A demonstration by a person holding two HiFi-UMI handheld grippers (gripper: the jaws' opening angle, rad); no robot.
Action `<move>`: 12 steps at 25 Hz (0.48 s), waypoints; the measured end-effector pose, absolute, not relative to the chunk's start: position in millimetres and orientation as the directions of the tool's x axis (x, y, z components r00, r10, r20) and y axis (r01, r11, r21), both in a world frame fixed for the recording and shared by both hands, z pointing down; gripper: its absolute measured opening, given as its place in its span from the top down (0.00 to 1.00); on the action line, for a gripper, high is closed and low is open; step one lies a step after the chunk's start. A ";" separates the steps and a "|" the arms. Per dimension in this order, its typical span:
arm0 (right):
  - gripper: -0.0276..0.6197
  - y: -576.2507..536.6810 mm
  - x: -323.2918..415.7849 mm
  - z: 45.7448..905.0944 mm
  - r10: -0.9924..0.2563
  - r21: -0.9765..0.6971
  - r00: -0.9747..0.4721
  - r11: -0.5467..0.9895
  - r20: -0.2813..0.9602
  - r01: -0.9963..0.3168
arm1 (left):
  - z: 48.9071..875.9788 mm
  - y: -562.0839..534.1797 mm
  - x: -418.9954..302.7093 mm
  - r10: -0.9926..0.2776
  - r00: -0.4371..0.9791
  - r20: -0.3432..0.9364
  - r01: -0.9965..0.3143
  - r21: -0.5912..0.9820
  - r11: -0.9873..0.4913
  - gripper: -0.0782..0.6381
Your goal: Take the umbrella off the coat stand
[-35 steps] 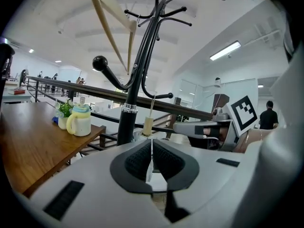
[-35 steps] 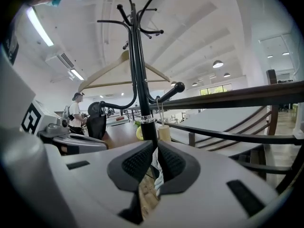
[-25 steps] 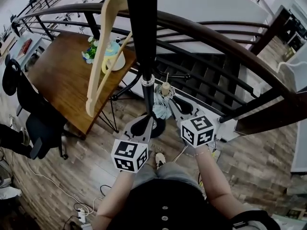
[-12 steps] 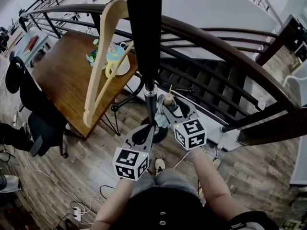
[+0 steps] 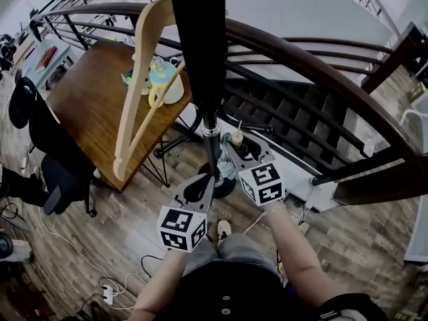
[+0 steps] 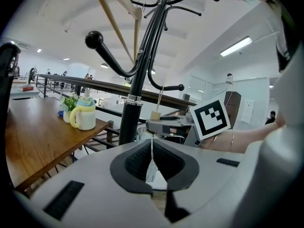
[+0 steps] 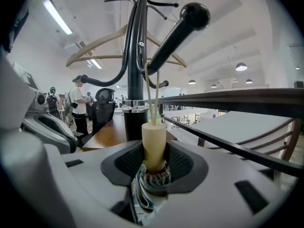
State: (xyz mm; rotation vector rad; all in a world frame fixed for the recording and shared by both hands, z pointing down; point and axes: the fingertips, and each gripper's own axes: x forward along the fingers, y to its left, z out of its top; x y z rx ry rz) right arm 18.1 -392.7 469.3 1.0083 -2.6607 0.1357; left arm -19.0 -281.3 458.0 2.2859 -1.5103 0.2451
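Grey jaws on the right gripper (image 7: 155,161) are closing, the umbrella's cream handle (image 7: 154,137) upright between them and the pads looking to be already against its sides. Folded pale-blue canopy (image 7: 148,190) bunches just below the pads. Left gripper (image 6: 152,146): jaws together at the tips, nothing gripped, only pale fabric seen beyond them.

The umbrella is not yet off. A thin cord loop (image 7: 153,91) runs up from the handle to a ball-tipped peg (image 7: 176,32) of the black coat stand (image 5: 199,59), so it hangs close beside the pole.

Handling, my read: light and compact. Handle stiff and smooth, the one sound place to clamp; it could slip if pinched weakly. Canopy soft and would squash or slide in the pads. The cord is slack-prone and must clear the peg's knob, so I judge a lift up and outward along the peg, not a straight pull.

Pose: in the head view the right forearm (image 5: 294,246) reaches forward, its gripper aimed slightly downward at the stand. The left sits just beside it, lower, near the pole. A wooden hanger (image 5: 137,85) hangs to the left.
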 end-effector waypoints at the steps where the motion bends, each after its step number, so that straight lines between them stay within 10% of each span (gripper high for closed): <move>1: 0.74 -393.3 17.5 469.3 -0.633 0.016 -0.714 0.752 0.301 -0.659 | 458.4 -281.8 -19.5 -0.845 0.402 0.352 -0.913 0.223 -0.341 0.86; 12: 0.73 -391.9 22.5 468.4 -0.642 0.004 -0.703 0.739 0.306 -0.674 | 454.1 -281.0 -27.1 -0.860 0.377 0.345 -0.922 0.222 -0.316 0.86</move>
